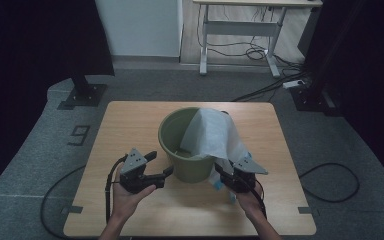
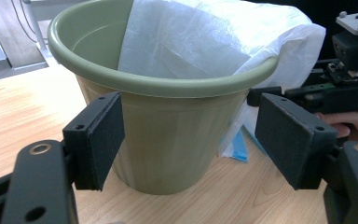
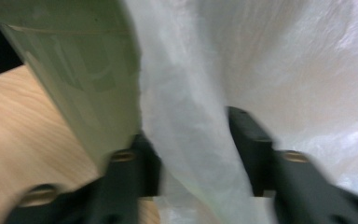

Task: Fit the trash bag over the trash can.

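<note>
Bag (image 3: 191,140) hangs between right gripper (image 3: 193,154) jaws beside bucket (image 3: 84,79).

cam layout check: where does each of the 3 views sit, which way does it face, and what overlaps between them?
High view: above the person's side, looking forward and down on the table; both forearms, left gripper and right gripper show.
Left gripper view: rides the left gripper, level with the green bucket; its jaws stand open.
Right gripper view: rides the right gripper, close on the white bag, a fold of it between its jaws.
Shared: all three views show bucket and bag; the left gripper view also shows the right gripper.
</note>
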A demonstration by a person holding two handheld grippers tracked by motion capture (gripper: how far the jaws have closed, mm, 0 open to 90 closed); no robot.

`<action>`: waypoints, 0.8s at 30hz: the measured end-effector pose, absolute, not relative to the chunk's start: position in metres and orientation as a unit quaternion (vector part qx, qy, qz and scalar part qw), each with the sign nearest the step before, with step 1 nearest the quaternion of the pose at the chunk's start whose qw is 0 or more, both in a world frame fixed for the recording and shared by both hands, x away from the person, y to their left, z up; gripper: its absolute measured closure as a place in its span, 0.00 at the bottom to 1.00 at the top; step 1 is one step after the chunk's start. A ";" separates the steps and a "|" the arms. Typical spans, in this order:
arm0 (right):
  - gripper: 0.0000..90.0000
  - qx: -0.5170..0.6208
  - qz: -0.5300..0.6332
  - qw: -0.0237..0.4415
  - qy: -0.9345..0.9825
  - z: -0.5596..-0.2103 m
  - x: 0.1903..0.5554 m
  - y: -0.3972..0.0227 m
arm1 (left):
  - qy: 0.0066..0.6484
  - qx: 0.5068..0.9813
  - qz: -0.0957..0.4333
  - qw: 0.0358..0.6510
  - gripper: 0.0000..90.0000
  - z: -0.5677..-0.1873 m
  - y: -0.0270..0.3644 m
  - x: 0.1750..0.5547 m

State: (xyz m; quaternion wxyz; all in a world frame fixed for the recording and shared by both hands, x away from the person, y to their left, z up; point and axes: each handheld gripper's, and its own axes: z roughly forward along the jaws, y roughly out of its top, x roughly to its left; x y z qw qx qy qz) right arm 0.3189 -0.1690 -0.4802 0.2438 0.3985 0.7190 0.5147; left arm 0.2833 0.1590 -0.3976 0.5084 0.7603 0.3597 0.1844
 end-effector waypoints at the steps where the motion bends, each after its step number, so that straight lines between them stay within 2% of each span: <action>1: 0.80 0.396 0.516 0.238 0.721 -0.480 0.320 -0.171 | 0.360 0.760 0.183 0.509 0.26 -0.398 0.159 0.283; 4: 0.92 0.391 0.520 0.236 0.722 -0.477 0.323 -0.176 | 0.363 0.759 0.179 0.510 0.27 -0.400 0.160 0.284; 7: 0.97 0.384 0.525 0.256 0.716 -0.469 0.319 -0.183 | 0.362 0.760 0.177 0.510 0.27 -0.401 0.160 0.284; 11: 0.98 0.368 0.529 0.290 0.708 -0.450 0.311 -0.191 | 0.359 0.759 0.177 0.514 0.27 -0.398 0.158 0.284; 15: 0.98 0.347 0.518 0.305 0.720 -0.431 0.308 -0.192 | 0.356 0.754 0.175 0.524 0.28 -0.395 0.152 0.286; 24: 0.98 0.329 0.519 0.307 0.727 -0.392 0.309 -0.187 | 0.352 0.755 0.170 0.526 0.27 -0.391 0.133 0.293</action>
